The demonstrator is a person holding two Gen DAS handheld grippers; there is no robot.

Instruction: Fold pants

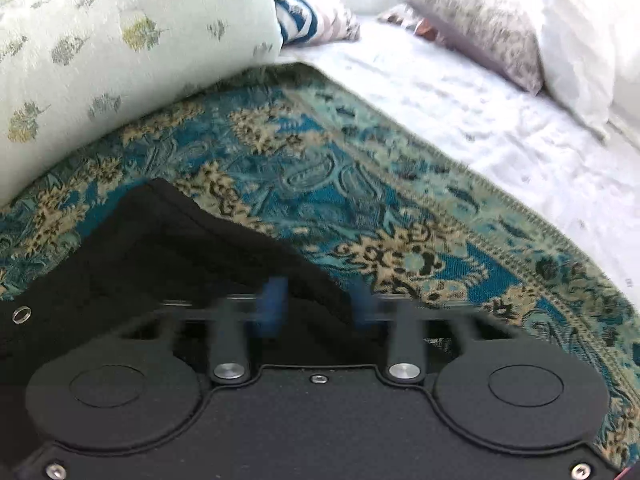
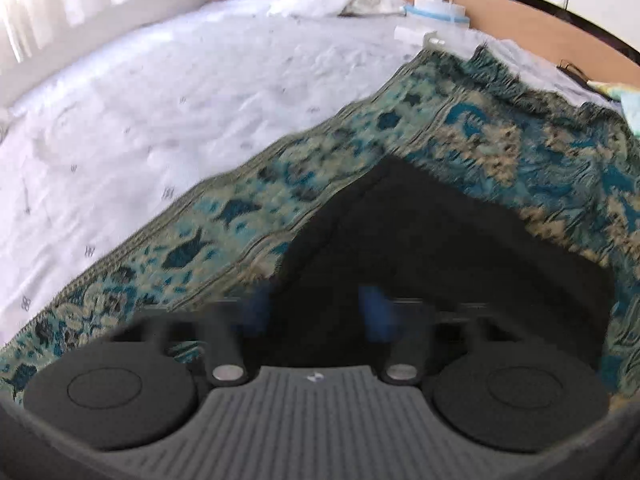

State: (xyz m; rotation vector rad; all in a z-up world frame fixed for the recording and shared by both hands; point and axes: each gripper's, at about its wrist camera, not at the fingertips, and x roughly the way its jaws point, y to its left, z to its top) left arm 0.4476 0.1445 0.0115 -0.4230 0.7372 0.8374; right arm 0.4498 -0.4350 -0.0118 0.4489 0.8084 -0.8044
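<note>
Your blue fingers [image 1: 272, 304] smear with motion blur; the black fabric pants [image 1: 160, 248] run off the left edge, their grip unclear.

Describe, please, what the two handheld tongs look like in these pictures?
Both are black, with blurred blue pads on dark fingers, two round black discs at the base and silver pivot pins. The left tongs have a flat, finely textured black body with small silver screws. The right tongs have a grey ribbed body with a small pale mark. No cables, hands or sleeves show.
</note>
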